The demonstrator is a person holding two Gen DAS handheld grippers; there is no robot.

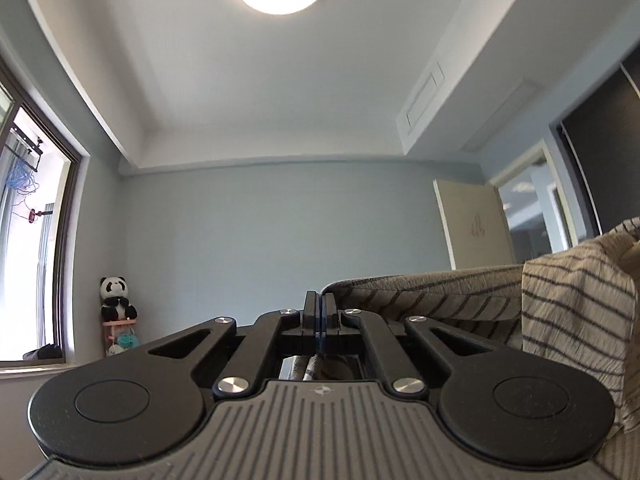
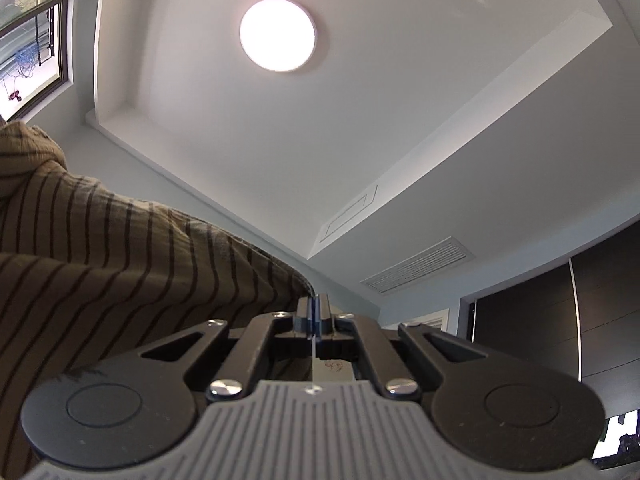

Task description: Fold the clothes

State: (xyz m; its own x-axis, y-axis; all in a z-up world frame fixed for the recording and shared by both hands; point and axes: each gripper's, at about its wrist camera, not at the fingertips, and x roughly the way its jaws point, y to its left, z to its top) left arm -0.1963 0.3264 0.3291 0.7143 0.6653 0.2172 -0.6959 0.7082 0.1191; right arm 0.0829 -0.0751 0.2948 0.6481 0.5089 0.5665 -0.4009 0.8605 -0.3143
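Both grippers raised, pinching striped garment.
Left gripper (image 1: 319, 300) and right gripper (image 2: 314, 303) each clamp tight on the beige striped garment (image 1: 576, 304) edge, pointing ceilingward.

Concealed and cut-off items, both wrist views

The striped garment (image 1: 576, 312) runs off the right edge in the left view and off the left edge in the right view (image 2: 100, 264); its full shape cannot be determined. Whatever lies below is hidden behind the bodies of the left tongs (image 1: 319, 300) and right tongs (image 2: 314, 304). The window (image 1: 28, 240) is cropped. Items under the toy panda (image 1: 116, 296) are too small to identify.
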